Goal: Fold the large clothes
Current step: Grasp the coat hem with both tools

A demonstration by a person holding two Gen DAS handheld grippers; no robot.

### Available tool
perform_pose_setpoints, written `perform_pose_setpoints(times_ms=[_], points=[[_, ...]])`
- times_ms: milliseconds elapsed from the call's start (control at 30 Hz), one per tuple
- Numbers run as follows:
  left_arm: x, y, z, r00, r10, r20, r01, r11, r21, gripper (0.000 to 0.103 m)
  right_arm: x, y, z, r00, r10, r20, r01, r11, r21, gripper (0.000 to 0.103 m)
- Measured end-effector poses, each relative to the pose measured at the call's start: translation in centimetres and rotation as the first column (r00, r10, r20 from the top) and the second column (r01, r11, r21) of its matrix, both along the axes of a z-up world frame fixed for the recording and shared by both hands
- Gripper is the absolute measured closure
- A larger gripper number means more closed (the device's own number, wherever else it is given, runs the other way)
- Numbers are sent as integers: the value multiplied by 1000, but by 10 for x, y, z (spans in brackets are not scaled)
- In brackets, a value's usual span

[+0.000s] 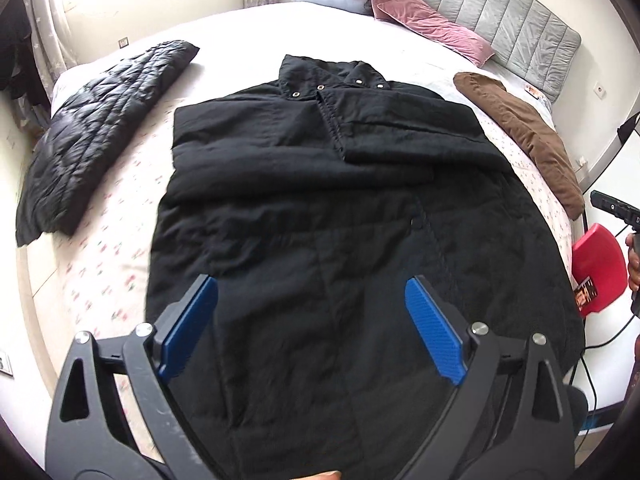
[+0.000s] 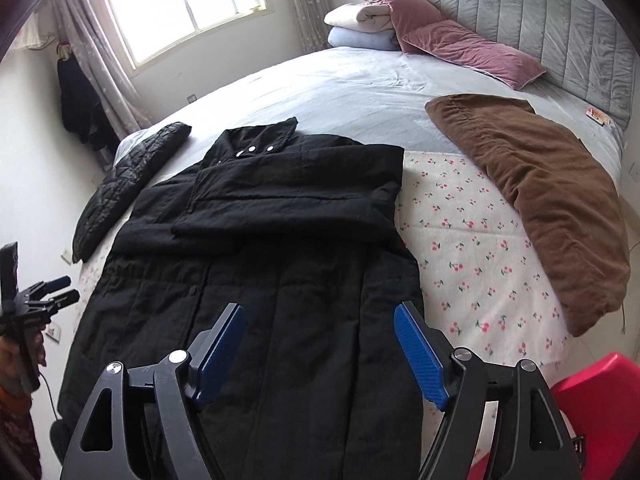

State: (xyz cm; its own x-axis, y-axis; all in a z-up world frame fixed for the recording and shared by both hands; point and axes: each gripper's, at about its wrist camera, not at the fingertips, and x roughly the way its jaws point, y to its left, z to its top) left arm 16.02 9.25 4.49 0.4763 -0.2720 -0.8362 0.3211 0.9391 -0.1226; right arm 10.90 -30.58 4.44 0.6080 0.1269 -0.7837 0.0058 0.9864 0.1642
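A long black padded coat [image 1: 320, 208] lies flat on the bed, collar with metal snaps at the far end, both sleeves folded across the chest. It also shows in the right wrist view [image 2: 272, 248]. My left gripper [image 1: 312, 320] hovers open over the coat's lower part, blue pads wide apart, holding nothing. My right gripper [image 2: 320, 344] is open and empty above the coat's lower right side. The right gripper's body shows at the right edge of the left wrist view [image 1: 616, 208]; the left gripper shows at the left edge of the right wrist view [image 2: 44, 292].
A black quilted jacket [image 1: 96, 136] lies left of the coat, a brown garment [image 2: 536, 192] on the right. Pink pillows [image 2: 460, 44] and folded blankets [image 2: 360, 28] sit by the grey headboard [image 2: 540, 20]. A red stool [image 1: 598, 268] stands beside the bed's near right corner.
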Motion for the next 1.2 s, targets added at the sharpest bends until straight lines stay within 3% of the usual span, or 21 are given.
perform_pose_setpoints(times_ms=[167, 333, 633, 833, 1033, 1200], points=[[-35, 41, 4, 1000, -22, -19, 22, 1000, 11, 8, -47, 8, -6, 999, 41, -9, -41, 999, -22, 24], [-66, 87, -5, 998, -34, -48, 33, 999, -25, 8, -78, 6, -20, 998, 56, -19, -56, 998, -26, 24], [-107, 151, -63, 981, 17, -193, -53, 981, -187, 8, -125, -22, -72, 998, 13, -62, -3, 987, 158, 24], [-125, 159, -89, 966, -4, -258, -89, 933, -349, 8, -149, -55, -102, 993, -49, -107, 79, 950, 303, 24], [-131, 154, -101, 955, -38, -293, -85, 915, -395, 8, -158, -75, -120, 988, -66, -143, 119, 906, 407, 24], [-131, 148, -109, 928, -86, -362, -85, 898, -432, 13, -158, -78, -145, 976, -68, -209, 161, 866, 473, 24]])
